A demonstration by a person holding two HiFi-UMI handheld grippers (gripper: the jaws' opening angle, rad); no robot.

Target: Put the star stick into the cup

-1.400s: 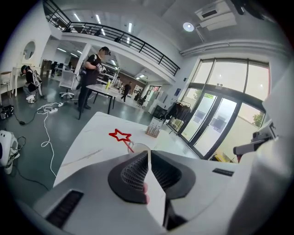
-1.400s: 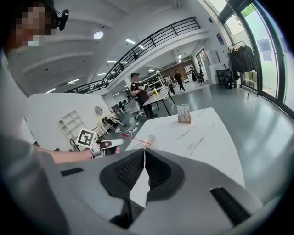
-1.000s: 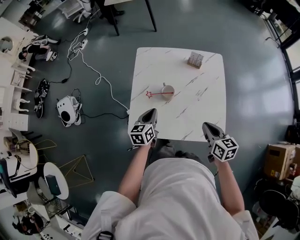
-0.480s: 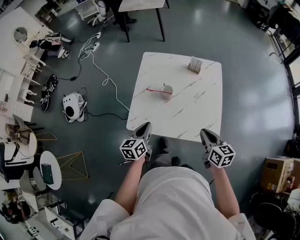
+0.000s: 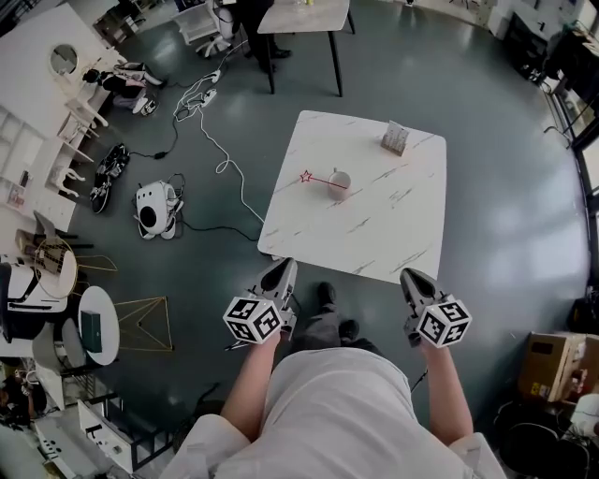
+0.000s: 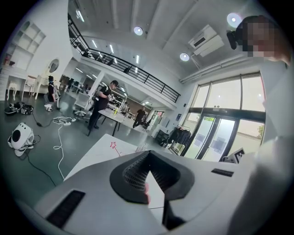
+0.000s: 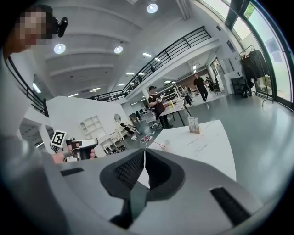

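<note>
A small pale cup stands near the middle of the white marble table. The red star stick reaches from the cup to the left, with its star out over the tabletop. At this size I cannot tell whether its other end sits inside the cup. In the right gripper view the cup and the star stick show far off above the jaws. My left gripper and right gripper hang over the floor just short of the table's near edge. Both are shut and hold nothing.
A card holder stands at the table's far side. On the floor to the left lie cables and a white round device. Another table stands behind. A cardboard box sits at the right.
Both grippers have drawn back from over the table's near edge to the floor side of it, and the view has pulled away. The cup and star stick have not moved on the table.
</note>
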